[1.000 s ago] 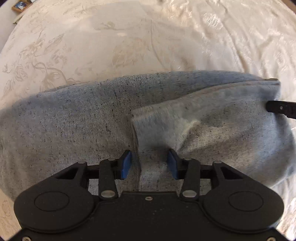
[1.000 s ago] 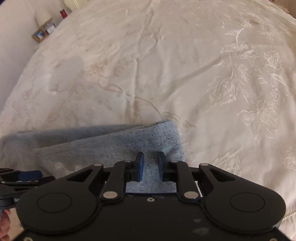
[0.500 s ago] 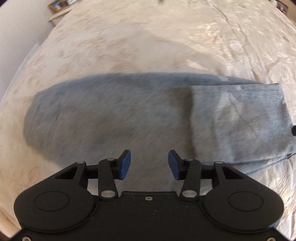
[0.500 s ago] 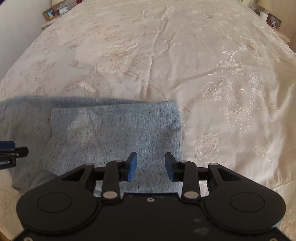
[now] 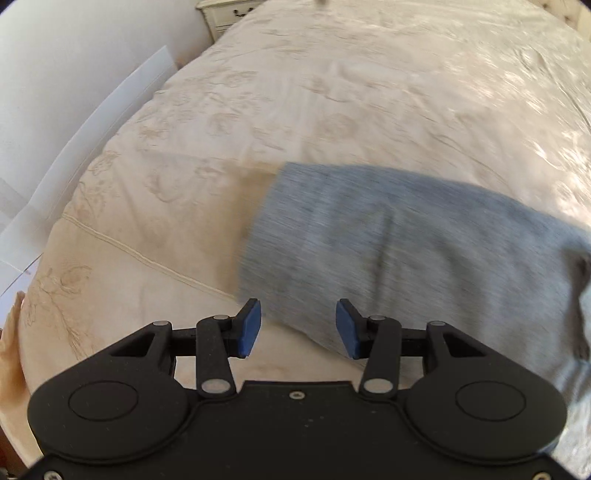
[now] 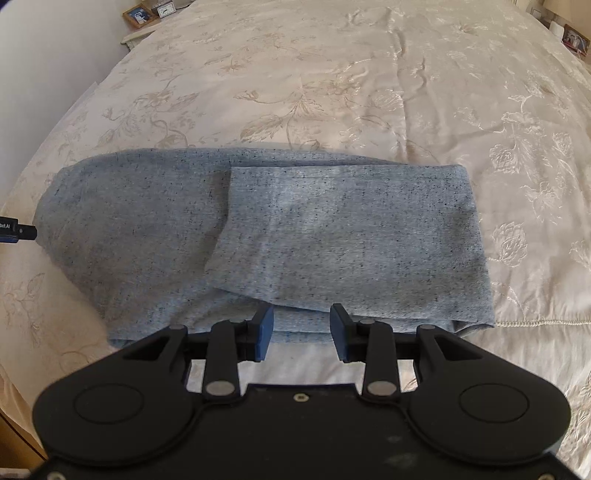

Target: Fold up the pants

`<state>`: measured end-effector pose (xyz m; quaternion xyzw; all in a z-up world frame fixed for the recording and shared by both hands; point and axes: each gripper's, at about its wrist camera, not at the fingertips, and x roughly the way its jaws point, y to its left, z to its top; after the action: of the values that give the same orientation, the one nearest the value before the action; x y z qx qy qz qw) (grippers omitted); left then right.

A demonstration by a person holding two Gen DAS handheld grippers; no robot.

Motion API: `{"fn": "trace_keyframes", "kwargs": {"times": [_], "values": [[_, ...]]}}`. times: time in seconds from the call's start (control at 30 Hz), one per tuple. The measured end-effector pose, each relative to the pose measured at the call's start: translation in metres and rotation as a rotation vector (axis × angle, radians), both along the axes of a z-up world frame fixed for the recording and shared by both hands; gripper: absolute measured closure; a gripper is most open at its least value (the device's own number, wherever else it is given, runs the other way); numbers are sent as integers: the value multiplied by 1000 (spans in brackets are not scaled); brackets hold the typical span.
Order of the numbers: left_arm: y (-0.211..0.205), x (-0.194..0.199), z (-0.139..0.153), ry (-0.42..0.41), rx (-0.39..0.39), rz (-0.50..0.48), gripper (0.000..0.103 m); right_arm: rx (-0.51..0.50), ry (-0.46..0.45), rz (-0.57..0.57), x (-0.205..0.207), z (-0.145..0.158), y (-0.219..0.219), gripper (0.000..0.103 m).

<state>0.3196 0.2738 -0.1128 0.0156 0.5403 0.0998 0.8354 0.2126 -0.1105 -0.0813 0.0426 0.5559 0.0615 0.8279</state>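
Grey speckled pants [image 6: 295, 236] lie flat on the bed, with one end folded over onto the right half. My right gripper [image 6: 301, 332] hangs open above their near edge, nothing between its blue pads. In the left wrist view the pants [image 5: 406, 251] look blurred and fill the right side. My left gripper [image 5: 298, 328] is open over their left near corner, above the cloth and apart from it. The tip of the left gripper [image 6: 18, 232] shows at the left edge of the right wrist view, beside the pants' left end.
A cream bedspread [image 6: 369, 74] with floral embroidery covers the bed. A nightstand [image 5: 229, 14] stands at the bed's far left corner, with picture frames [image 6: 138, 15] on it. A white wall and floor [image 5: 55, 110] run along the bed's left side.
The right gripper let go of the pants' folded edge, opened and rose. The left gripper, open throughout, swept left and up from the middle of the pants to their left end.
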Motion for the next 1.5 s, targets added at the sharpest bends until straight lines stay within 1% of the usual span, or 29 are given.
{"fn": "trace_keyframes", "kwargs": {"times": [0.07,0.13,0.2,0.27,0.37,0.43,0.5,0.63,0.77,0.83,0.9,0.93,0.97,1.03,1.07,1.1,1.13,1.17,1.23,1.3,1.37,1.43,1.5], "values": [[21,11,-8,-9,-12,3,50,1,7,-23,2,2,17,67],[39,20,-17,2,-36,-12,50,4,11,-42,6,4,33,67],[53,32,-31,26,-67,-21,49,6,11,-60,8,9,52,67],[63,41,-45,48,-76,-22,49,8,14,-72,9,13,70,67],[77,55,-72,111,-99,-28,48,16,25,-68,11,16,97,67],[86,59,-83,111,-152,-42,45,20,47,-53,14,16,114,67],[94,58,-82,87,-202,-57,43,8,62,-31,17,15,130,67],[111,48,-73,43,-310,-79,43,-13,81,-10,23,15,150,67],[130,35,-55,-16,-430,-80,43,-5,86,-10,29,18,162,67],[134,28,-45,-50,-472,-81,43,-12,92,0,33,17,166,67],[134,26,-39,-58,-517,-109,41,-16,98,9,36,17,171,67],[131,28,-40,-45,-518,-131,39,-15,98,10,37,17,172,67],[126,33,-44,-22,-500,-158,38,-13,99,10,38,16,173,67],[113,41,-56,32,-444,-203,35,-8,100,11,40,17,176,67],[109,43,-63,43,-417,-208,30,-6,102,13,40,16,177,67],[107,46,-69,50,-400,-195,23,-5,102,11,41,17,178,67],[108,50,-73,57,-404,-172,19,-5,102,9,41,17,179,67],[110,55,-79,65,-425,-149,15,-3,103,10,42,18,180,67],[110,64,-88,89,-473,-119,13,-3,102,8,41,18,181,67],[101,71,-94,113,-459,-124,6,-4,101,7,40,19,181,67],[83,73,-97,115,-413,-180,1,-5,104,5,38,18,180,67],[67,73,-99,111,-368,-218,1,-3,108,3,36,18,178,67],[65,73,-100,115,-357,-203,1,0,112,0,33,17,175,67]]}}
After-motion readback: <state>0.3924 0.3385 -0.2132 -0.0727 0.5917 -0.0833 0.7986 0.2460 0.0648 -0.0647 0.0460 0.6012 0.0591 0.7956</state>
